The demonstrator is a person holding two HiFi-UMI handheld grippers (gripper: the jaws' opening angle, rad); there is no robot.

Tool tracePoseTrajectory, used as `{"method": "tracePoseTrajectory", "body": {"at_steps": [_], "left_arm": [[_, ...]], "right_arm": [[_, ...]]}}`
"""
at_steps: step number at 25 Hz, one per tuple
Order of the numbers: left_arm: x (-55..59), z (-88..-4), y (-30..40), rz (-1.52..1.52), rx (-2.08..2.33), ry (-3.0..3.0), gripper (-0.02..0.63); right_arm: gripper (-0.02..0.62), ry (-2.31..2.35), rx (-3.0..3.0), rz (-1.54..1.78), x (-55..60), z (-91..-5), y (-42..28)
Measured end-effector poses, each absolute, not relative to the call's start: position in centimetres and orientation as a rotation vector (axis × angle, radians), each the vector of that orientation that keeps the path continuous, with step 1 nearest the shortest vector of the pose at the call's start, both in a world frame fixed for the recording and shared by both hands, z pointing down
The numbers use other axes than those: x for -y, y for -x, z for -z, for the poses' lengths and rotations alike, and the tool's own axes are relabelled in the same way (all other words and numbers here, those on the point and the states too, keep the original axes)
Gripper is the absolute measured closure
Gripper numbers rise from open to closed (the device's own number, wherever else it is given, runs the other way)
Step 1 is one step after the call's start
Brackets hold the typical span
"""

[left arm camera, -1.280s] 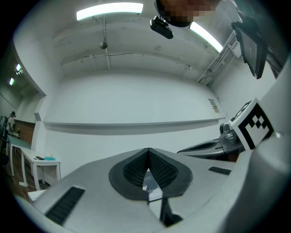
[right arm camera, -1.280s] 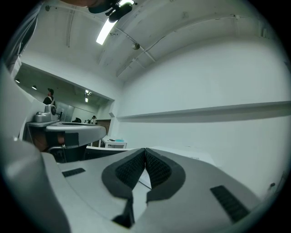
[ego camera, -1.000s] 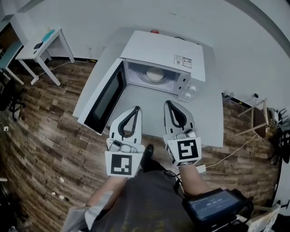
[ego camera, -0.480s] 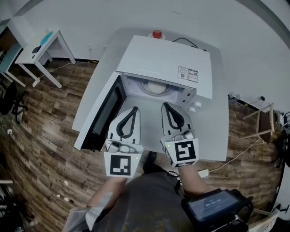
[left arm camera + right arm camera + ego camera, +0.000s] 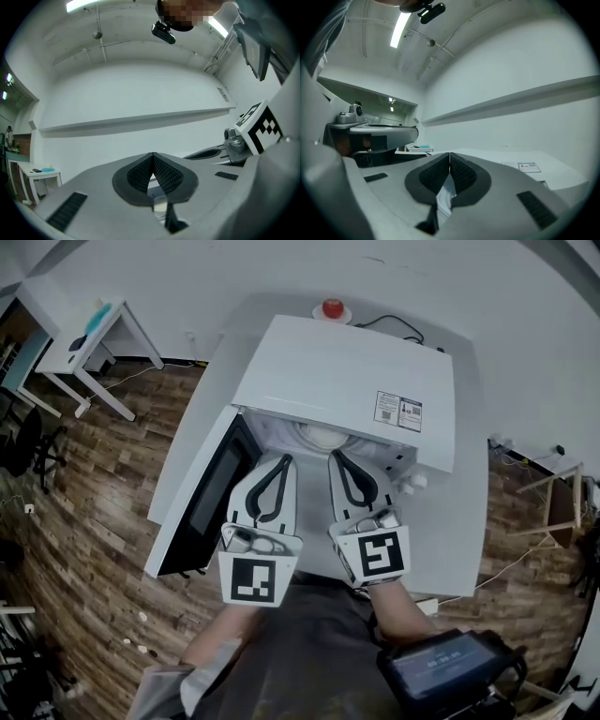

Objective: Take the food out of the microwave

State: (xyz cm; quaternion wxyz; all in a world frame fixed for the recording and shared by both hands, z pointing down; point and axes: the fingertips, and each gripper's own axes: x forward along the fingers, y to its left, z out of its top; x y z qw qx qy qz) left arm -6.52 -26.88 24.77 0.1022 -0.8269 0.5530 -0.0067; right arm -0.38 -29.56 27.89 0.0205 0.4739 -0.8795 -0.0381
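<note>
Food (image 5: 323, 437): a pale round item inside the open microwave (image 5: 347, 381), just ahead of both tool tips and between the lines along which they point. I cannot tell whether it is a dish or something lying on one.

Left tool (image 5: 283, 461): I read it as fully closed. In the left gripper view its ribbed pads (image 5: 166, 176) meet at the tip, and nothing is clamped between them.

Right tool (image 5: 335, 457): likewise fully closed. In the right gripper view the pads (image 5: 461, 173) touch at the tip and grip nothing. The two tools lie side by side, near each other but apart, with their tips at the mouth of the cavity.

Door (image 5: 202, 498): swung open, to the left of the left tool.

Knobs (image 5: 412, 484): two white dials, to the right of the right tool.

Label (image 5: 397, 411): a white sticker on the microwave's top, beyond the right tool and to its right. It also shows in the right gripper view. Its print is too small for me to read.

Marker cubes (image 5: 380, 556): each tool carries one at its rear, and its faces bear a black-and-white square pattern without letters.

Desk (image 5: 445, 540): white, carrying the microwave. A red round object (image 5: 332, 307) stands on it beyond the microwave.

Side table (image 5: 89, 334): well to the left of the left tool, on the wooden floor (image 5: 84, 521).
</note>
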Motion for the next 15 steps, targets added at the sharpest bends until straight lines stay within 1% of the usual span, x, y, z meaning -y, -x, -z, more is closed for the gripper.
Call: {"method": "tracePoseTrajectory", "body": {"at_steps": [15], "left_arm": [[29.9,-27.2,5.5,0.029,-1.599,2.499,0.6]], "right_arm": [[0.588,-1.433,2.701,0.146,31.8,-29.6,0.7]]}}
